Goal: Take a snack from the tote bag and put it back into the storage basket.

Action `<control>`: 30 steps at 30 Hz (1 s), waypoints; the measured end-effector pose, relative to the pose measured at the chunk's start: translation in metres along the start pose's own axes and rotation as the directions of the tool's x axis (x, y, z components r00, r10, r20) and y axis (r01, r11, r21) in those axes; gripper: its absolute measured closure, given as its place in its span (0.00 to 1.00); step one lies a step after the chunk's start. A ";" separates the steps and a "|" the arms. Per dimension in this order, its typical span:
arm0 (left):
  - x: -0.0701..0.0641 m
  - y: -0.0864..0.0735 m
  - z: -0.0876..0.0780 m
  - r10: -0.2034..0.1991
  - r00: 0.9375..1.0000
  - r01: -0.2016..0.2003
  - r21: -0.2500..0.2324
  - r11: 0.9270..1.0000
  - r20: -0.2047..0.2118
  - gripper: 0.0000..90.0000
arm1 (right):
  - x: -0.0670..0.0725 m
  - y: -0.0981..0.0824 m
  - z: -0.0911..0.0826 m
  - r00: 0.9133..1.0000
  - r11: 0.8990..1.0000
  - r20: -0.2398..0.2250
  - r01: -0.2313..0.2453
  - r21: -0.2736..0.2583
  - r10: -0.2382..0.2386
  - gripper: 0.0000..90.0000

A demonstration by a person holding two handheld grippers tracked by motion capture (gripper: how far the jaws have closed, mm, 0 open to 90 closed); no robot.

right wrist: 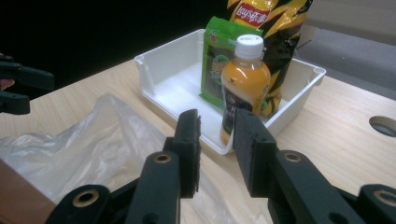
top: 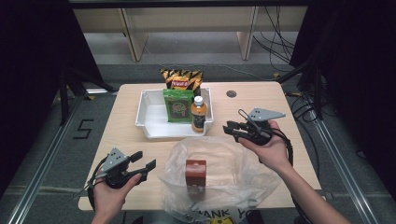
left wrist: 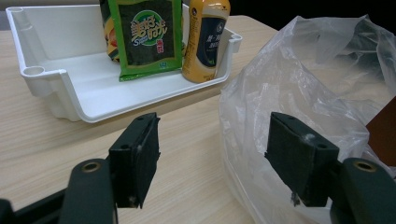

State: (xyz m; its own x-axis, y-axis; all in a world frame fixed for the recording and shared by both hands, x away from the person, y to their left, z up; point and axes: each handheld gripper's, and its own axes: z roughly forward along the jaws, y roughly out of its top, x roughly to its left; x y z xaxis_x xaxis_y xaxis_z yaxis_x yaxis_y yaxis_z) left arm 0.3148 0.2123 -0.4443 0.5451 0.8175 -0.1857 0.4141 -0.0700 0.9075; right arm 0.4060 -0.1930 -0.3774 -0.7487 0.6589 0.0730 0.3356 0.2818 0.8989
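The right gripper (top: 232, 130), jaws narrowed on nothing, hovers near the one orange bottle (top: 198, 114) standing white-capped, dark-labelled, in the white tray (top: 150, 114) beside one green packet (top: 178, 105) and one Lay's bag (top: 181, 80), while the left gripper (top: 145, 161) gapes empty.

A white tray (top: 150, 122) holds a green packet (top: 178, 106), an orange bottle (top: 198, 115) and a yellow-black striped bag (top: 181, 79); nearby, a clear bag (top: 243, 172) covers a brown box (top: 195, 172).
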 end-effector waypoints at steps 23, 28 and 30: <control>-0.003 0.001 -0.003 0.001 1.000 -0.001 -0.010 1.000 0.004 0.39 | 0.001 -0.011 -0.015 0.998 1.000 0.061 -0.023 -0.001 0.023 0.54; -0.011 0.006 -0.004 0.016 1.000 -0.015 -0.026 1.000 0.019 0.39 | 0.002 -0.011 -0.015 0.998 0.999 0.057 -0.038 -0.001 0.038 0.51; -0.015 0.008 -0.005 0.017 0.999 -0.016 -0.034 0.999 0.032 0.39 | 0.001 -0.011 -0.014 0.998 1.000 0.061 -0.025 -0.005 0.025 0.51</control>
State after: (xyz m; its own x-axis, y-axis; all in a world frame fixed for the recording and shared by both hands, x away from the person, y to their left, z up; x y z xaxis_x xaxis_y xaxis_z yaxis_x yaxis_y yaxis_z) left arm 0.3060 0.2028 -0.4326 0.5752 0.7975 -0.1820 0.3801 -0.0636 0.9228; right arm 0.3938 -0.2050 -0.3815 -0.7036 0.7073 0.0691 0.3512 0.2616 0.8990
